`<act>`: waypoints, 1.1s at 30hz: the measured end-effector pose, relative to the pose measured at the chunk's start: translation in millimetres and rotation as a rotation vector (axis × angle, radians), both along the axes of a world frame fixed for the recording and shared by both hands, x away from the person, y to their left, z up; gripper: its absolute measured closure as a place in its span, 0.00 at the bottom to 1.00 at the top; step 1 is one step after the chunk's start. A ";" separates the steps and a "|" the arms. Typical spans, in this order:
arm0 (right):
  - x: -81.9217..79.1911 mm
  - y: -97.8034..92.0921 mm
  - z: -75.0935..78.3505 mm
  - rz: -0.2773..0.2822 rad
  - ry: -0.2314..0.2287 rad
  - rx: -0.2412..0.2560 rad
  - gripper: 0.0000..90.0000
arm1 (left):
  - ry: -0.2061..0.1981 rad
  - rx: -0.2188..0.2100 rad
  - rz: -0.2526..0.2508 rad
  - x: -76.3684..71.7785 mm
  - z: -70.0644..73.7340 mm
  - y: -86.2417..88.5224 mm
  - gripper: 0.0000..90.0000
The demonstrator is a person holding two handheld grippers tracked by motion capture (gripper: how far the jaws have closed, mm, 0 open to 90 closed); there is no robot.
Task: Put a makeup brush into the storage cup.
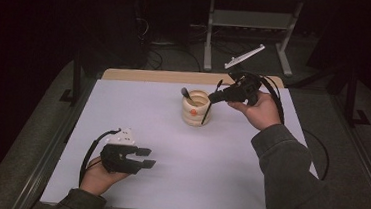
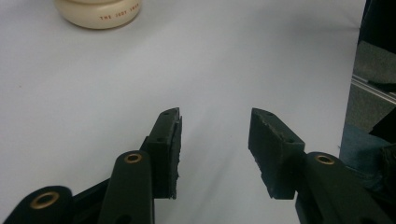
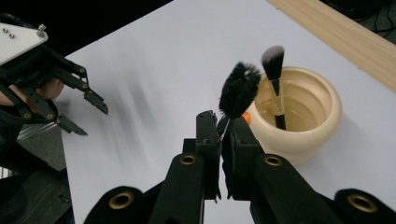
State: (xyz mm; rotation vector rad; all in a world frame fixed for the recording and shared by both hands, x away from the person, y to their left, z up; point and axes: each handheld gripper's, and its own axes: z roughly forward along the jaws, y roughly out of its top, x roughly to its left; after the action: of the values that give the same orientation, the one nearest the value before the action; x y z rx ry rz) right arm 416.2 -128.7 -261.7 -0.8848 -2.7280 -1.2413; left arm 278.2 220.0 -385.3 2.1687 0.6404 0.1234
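The high view looks forward and down on the whole table (image 1: pixel 136 130) from the near side. The left gripper view sits low, facing the cream pot (image 2: pixel 99 13). The right gripper view looks down closely on the same pot.

This looks like a lab or workshop set up for recording: a plain white-topped table (image 1: pixel 170 148) with a wooden far edge stands in a dark room on grey carpet, with loose cables (image 1: pixel 170 53) and a bare metal stand (image 1: pixel 250 24) behind it.
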 end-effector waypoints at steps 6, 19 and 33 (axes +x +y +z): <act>7.7 -3.0 1.3 -0.027 -0.009 0.003 0.94 | 0.006 -0.007 -0.001 -0.5 -0.2 0.1 0.57; 25.9 -9.1 8.7 -0.089 -0.010 -0.002 0.94 | 0.001 -0.015 0.008 -0.8 1.7 3.8 0.54; 45.7 -5.5 31.8 -0.132 -0.034 -0.021 0.94 | -0.002 -0.025 0.020 -1.9 5.4 8.5 0.49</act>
State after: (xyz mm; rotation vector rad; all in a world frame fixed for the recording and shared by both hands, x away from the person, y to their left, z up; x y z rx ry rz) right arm 461.9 -134.2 -229.9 -1.0715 -2.7536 -1.2622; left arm 276.3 228.6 -379.9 2.1382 0.6600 0.1274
